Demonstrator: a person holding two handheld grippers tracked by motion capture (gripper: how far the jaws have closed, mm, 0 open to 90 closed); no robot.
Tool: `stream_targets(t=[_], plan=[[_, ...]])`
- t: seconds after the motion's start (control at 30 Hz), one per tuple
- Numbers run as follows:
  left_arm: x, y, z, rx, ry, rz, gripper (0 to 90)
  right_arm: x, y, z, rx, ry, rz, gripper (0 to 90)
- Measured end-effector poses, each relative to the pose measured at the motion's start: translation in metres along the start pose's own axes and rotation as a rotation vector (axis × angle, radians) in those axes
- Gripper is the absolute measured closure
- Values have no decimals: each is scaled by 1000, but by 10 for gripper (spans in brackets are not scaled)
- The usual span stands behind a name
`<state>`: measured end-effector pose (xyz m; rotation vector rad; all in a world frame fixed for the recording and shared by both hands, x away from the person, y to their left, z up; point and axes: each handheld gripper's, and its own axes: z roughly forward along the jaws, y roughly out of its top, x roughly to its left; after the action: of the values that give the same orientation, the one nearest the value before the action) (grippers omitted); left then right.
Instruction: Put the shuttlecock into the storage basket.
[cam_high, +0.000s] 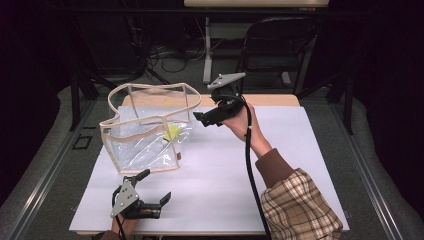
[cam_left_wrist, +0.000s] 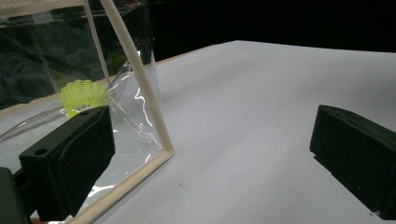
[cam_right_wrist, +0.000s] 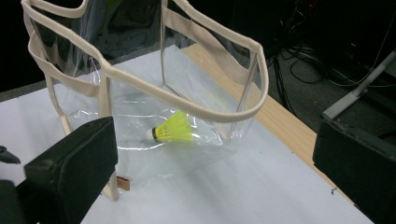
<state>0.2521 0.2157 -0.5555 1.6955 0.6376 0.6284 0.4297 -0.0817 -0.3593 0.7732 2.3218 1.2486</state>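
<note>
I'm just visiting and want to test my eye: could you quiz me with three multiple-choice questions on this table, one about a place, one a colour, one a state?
1. Where does the shuttlecock lie?
A. inside the clear bag
B. on the floor
C. between gripper jaws

2. What colour is the shuttlecock's skirt?
A. red
B. yellow-green
C. blue

3. How are the jaws of the right hand-held gripper?
A. shut on the bag
B. shut on a cable
C. open, holding nothing

Key: A, it shows through the clear wall; B, bright yellow-green; C, its jaws stand wide apart.
</note>
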Motion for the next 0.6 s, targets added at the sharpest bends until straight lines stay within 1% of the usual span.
stream_targets(t=[0.2, 0.43, 0.5, 0.57, 0.6], plan=[[0, 0, 0, 0, 0, 1, 1, -1, -8, -4, 1, 1, 2, 0], [0, 0, 0, 2, -1, 2, 0, -3, -22, -11, 2, -14, 6, 0], [0, 0, 0, 2, -2, 4, 0, -3, -23, -12, 1, -15, 7, 0], [-1, 0, 0, 2, -2, 6, 1, -4, -30, -15, -2, -19, 8, 0], [-1, 0, 0, 2, -2, 4, 1, -4, -30, -15, -2, -19, 8, 0]])
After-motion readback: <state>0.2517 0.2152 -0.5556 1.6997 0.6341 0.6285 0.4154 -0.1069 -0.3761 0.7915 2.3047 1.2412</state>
